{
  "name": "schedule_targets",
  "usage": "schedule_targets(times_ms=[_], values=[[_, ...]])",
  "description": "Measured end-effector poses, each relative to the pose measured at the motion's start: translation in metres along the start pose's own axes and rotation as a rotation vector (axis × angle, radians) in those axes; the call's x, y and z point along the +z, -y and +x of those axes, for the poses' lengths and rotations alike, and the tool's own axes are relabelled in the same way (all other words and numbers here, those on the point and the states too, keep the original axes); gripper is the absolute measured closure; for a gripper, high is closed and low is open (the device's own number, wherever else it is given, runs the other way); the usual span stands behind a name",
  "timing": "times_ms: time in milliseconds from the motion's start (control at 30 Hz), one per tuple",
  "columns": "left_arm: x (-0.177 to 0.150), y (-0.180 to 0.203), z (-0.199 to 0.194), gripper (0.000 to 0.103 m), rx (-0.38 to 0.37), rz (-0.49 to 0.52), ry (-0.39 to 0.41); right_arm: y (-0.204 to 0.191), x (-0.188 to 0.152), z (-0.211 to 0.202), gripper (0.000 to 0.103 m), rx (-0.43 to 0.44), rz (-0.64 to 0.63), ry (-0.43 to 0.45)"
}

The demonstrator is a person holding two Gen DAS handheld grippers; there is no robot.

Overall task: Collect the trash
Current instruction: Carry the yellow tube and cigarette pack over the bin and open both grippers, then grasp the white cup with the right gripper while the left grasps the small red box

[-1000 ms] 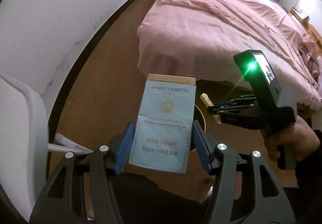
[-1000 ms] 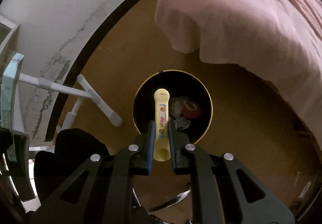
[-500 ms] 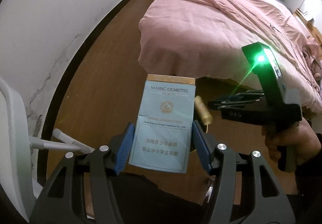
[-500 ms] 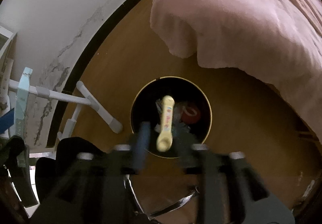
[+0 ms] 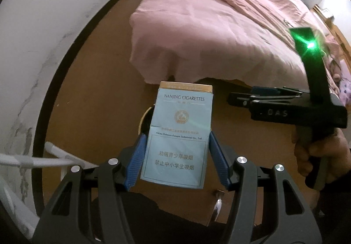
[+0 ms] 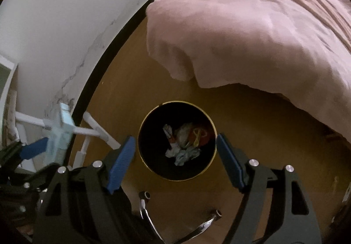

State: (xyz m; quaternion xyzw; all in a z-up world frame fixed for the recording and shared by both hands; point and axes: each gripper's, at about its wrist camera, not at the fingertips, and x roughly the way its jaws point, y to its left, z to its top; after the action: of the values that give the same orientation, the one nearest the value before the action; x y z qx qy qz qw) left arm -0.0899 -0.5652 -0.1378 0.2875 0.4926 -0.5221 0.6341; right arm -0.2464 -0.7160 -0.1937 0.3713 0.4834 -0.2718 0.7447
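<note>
Left tongs point(image 5: 176, 164) (ribbed pads) gripping flat cardboard pack point(image 5: 178, 141)

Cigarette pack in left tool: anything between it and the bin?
Nothing visible. The pack is clamped in the left tool, with the bin on the floor beyond it. The bin mouth is uncovered. The right tool, jaws opening and empty, hangs above it and may need to clear.

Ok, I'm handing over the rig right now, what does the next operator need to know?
Left tongs: shut on the cigarette pack, held upright.
Right tongs: jaws opening, nothing between them, above the bin.
Bin: on the floor by the bed, with crumpled trash inside.
Done: right side carries nothing.
Left: bring the pack over the bin and drop it in.
</note>
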Motion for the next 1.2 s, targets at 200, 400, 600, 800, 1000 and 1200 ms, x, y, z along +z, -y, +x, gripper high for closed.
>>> schedule_targets(times_ms=[200,400,600,800,1000,1200], values=[[0.009,0.013,-0.003,0.018,0.030,0.035,0.032,0.012,0.000,-0.023,0.029,-0.012,0.024,0.041],[0.008,0.005,-0.024,0.015,0.030,0.004,0.063,0.000,0.000,-0.043,0.029,-0.014,-0.007,0.069],[-0.008,-0.021,-0.084,0.012,0.069,-0.056,0.144,-0.057,0.004,-0.079,0.029,0.004,-0.146,0.115],[-0.062,-0.073,-0.187,0.008,0.201,-0.149,0.281,-0.195,-0.001,-0.123,0.023,0.078,-0.461,0.191],[-0.177,-0.174,-0.276,0.008,0.454,-0.392,0.321,-0.359,-0.036,-0.116,0.023,0.205,-0.800,0.122],[-0.303,-0.260,-0.334,0.008,0.625,-0.726,0.295,-0.520,-0.116,-0.090,0.022,0.315,-1.100,0.024]])
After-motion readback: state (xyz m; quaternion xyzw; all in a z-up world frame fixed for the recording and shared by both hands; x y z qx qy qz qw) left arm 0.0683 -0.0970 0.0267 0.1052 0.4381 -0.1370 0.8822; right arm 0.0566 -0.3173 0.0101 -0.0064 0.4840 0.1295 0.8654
